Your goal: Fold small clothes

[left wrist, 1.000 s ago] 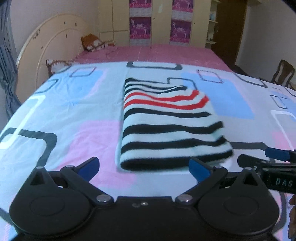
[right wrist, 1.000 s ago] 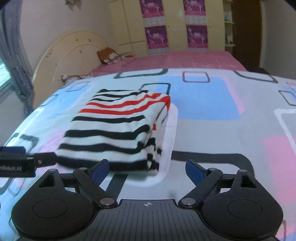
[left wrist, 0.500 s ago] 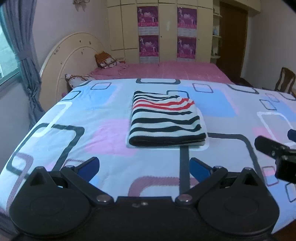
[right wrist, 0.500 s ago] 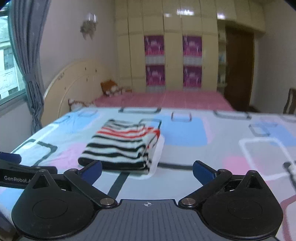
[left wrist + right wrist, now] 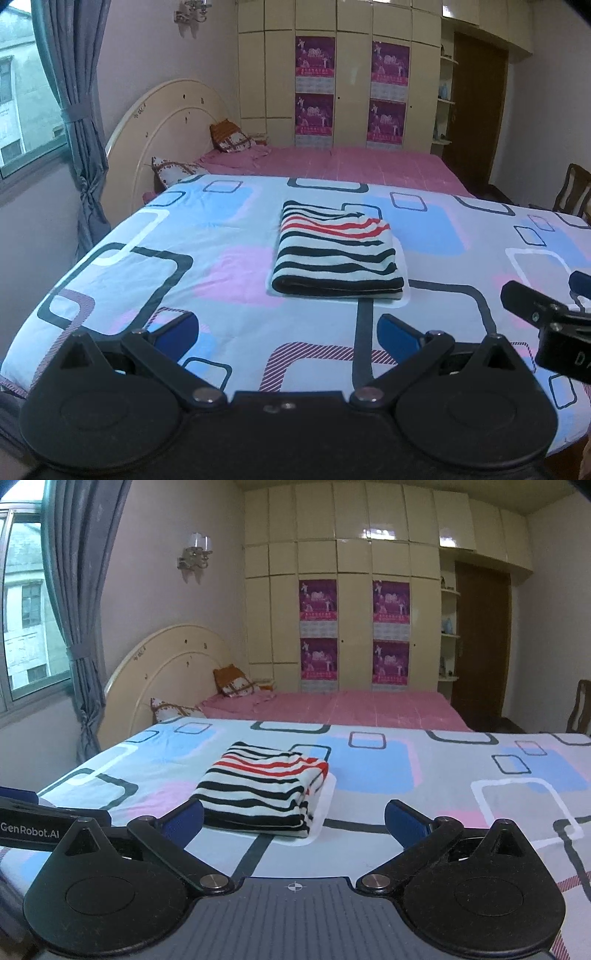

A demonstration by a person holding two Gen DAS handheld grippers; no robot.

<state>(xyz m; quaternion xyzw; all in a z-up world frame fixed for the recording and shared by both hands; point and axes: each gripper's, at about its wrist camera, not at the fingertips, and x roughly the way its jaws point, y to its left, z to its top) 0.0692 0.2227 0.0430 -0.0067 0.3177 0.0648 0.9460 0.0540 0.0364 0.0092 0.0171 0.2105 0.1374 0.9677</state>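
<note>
- Left wrist view: the left tool (image 5: 288, 328) is wide open and holds nothing. The folded striped garment (image 5: 338, 254) lies flat on the patterned sheet (image 5: 129, 280), ahead of the tool and apart from it. Its long axis runs away from the tool, thick folded edge nearest, red stripes at the far end.
- Right wrist view: the right tool (image 5: 294, 814) is also fully open and empty. The garment (image 5: 264, 788) lies ahead, a little left, its long axis slanting away to the right.

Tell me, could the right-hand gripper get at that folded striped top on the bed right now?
Probably yes. The right gripper is open and empty, and the striped top lies just ahead of its fingers on the patterned bedspread, with nothing between them.
</note>
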